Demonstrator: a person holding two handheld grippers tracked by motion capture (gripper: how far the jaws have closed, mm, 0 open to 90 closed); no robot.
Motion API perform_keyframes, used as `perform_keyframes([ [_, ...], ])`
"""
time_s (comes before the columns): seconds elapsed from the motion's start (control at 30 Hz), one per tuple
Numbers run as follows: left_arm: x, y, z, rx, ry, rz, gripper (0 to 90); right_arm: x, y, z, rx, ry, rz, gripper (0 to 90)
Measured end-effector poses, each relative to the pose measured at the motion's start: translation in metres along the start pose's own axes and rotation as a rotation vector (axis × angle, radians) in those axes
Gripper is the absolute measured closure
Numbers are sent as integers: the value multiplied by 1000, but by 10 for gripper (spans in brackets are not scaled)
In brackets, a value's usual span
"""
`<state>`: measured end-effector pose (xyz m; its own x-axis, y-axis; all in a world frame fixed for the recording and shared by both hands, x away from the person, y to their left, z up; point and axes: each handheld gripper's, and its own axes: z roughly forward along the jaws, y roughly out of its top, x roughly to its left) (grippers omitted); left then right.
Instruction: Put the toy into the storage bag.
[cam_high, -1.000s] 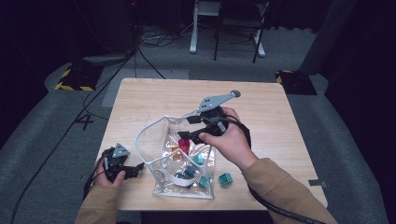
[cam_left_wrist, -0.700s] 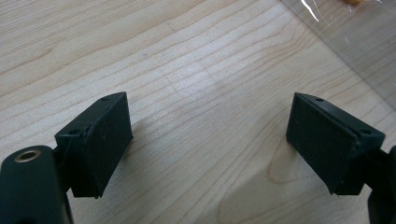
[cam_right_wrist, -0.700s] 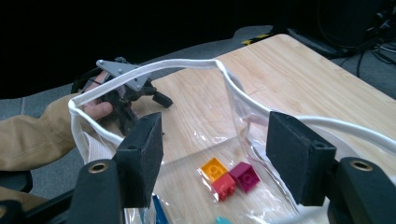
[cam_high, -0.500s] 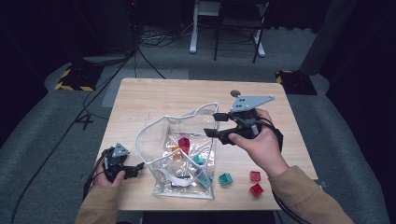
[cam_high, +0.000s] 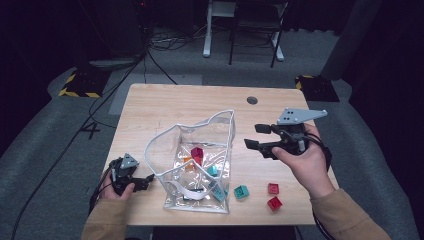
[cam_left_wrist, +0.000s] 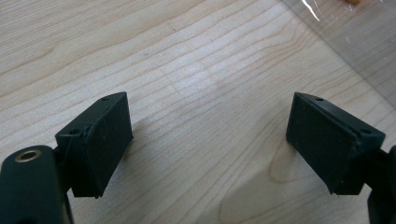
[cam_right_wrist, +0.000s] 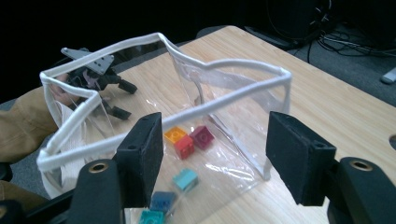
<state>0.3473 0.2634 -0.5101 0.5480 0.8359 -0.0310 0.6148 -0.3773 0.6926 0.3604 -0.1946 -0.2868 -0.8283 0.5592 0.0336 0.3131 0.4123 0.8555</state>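
A clear plastic bag (cam_high: 200, 197) with a white rim stands open mid-table. Inside it lie a maroon brick (cam_high: 196, 152), an orange brick (cam_high: 187, 162) and a teal brick (cam_high: 213, 171). In the right gripper view the maroon brick (cam_right_wrist: 201, 136) sits beside an orange brick (cam_right_wrist: 175, 134) and a red brick (cam_right_wrist: 185, 146). My right gripper (cam_high: 254, 136) hovers right of the bag, open and holding nothing; its jaws (cam_right_wrist: 217, 154) face the bag's rim (cam_right_wrist: 233, 100). My left gripper (cam_high: 146, 181) rests low at the bag's left side, open (cam_left_wrist: 208, 140) over bare wood.
On the table right of the bag lie a teal brick (cam_high: 241, 192) and two red bricks (cam_high: 273, 188) (cam_high: 274, 203), under my right forearm. The bag's corner (cam_left_wrist: 355, 42) is just beyond the left jaws. A cable hole (cam_high: 252, 100) sits near the far edge.
My right gripper has moved rightward, from the bag's upper rim to a spot clear of the bag. The two red bricks have come into sight. The left gripper has stayed put.
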Motion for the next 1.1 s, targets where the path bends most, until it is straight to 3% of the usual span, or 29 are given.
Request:
perform_keyframes([
  [0.63,0,0,0,4,-3,5,136,-25,-52,-36,16,-102,101,361],
  [0.97,0,0,0,2,-7,3,136,-34,-84,-40,35,-132,155,352],
  [1.1,0,0,0,3,-6,4,136,-36,-101,-36,66,-141,175,352],
])
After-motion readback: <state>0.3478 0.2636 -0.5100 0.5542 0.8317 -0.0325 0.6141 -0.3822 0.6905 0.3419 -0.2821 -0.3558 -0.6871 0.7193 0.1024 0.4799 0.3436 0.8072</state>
